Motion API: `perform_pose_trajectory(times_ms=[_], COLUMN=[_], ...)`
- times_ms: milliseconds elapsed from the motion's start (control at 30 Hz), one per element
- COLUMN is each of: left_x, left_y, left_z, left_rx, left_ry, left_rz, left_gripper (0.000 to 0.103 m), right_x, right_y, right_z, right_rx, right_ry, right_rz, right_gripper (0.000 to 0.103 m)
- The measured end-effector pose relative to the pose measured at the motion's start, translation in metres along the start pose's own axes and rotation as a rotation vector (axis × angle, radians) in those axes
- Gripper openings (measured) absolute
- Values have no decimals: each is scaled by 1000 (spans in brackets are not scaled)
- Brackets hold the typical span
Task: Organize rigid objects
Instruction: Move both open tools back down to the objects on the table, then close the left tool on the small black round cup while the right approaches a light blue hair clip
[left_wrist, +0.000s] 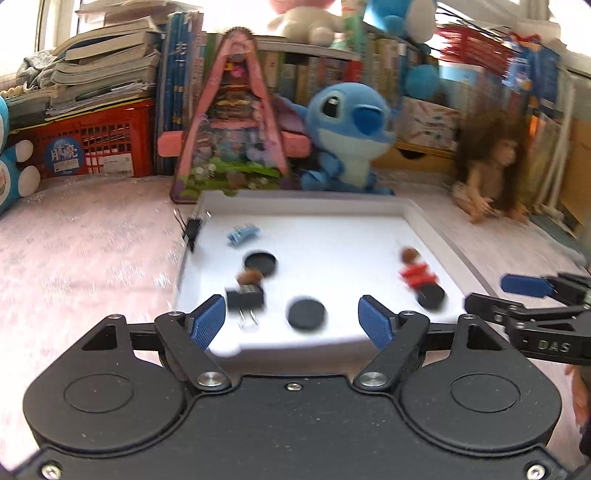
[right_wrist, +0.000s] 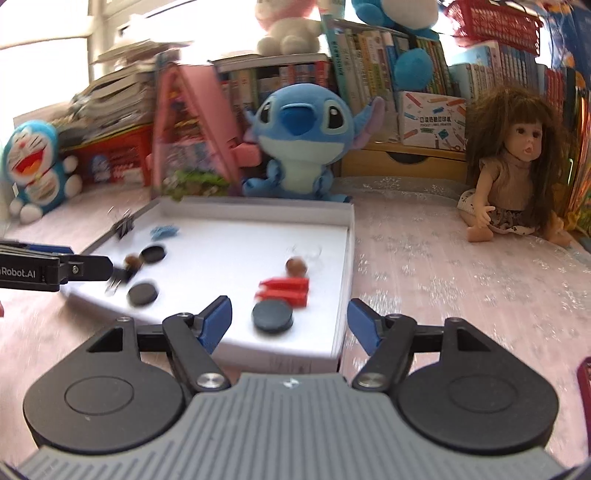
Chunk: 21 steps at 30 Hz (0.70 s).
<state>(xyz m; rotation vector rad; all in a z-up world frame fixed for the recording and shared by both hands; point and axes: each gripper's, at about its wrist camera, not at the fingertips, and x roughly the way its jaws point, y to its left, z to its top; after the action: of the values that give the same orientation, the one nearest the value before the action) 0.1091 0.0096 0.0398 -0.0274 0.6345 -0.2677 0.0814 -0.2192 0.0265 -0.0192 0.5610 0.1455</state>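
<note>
A white tray (left_wrist: 417, 218) (right_wrist: 343, 258) lies on the pink cloth. In it are three black discs (left_wrist: 306, 313) (right_wrist: 272, 316), a red clip (left_wrist: 419, 275) (right_wrist: 284, 291), two brown balls (left_wrist: 409, 254) (right_wrist: 296, 266), a blue hair clip (left_wrist: 243, 233) (right_wrist: 165, 231) and a black binder clip (left_wrist: 245, 297). Another binder clip (left_wrist: 192, 229) (right_wrist: 123, 223) sits on the tray's left rim. My left gripper (left_wrist: 295, 321) is open and empty over the tray's near edge. My right gripper (right_wrist: 289, 321) is open and empty over the near right corner.
A Stitch plush (left_wrist: 349, 133) (right_wrist: 299, 136), a pink toy tent (left_wrist: 234, 122) and a doll (right_wrist: 517, 162) stand behind the tray. A red crate (left_wrist: 92, 144), books and a Doraemon plush (right_wrist: 35, 166) line the back. The right gripper also shows in the left wrist view (left_wrist: 524, 295).
</note>
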Motion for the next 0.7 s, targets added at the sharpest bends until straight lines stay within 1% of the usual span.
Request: perform_pose_trajectory(times_ms=[300,567,600,700], left_x=[-42,-68,-70,-72], left_y=[-30,-48,-50,-58], left_z=[-53,-86,-89,-95], left_rx=[86,127,134,164], left_ry=[-11,-8,-7,-2], left_rz=[-48,-145,-158,-189], left_gripper=[78,78,78,73], right_x=[-37,-52,-53,-54], right_y=[18,23,22,21], right_z=[-35,-55,-56,-59], right_rx=[-68,-84,-82,-77], right_ry=[-14,-12,-9,-5], right_rz=[30,37,38,36], right_gripper=[84,85,85,85])
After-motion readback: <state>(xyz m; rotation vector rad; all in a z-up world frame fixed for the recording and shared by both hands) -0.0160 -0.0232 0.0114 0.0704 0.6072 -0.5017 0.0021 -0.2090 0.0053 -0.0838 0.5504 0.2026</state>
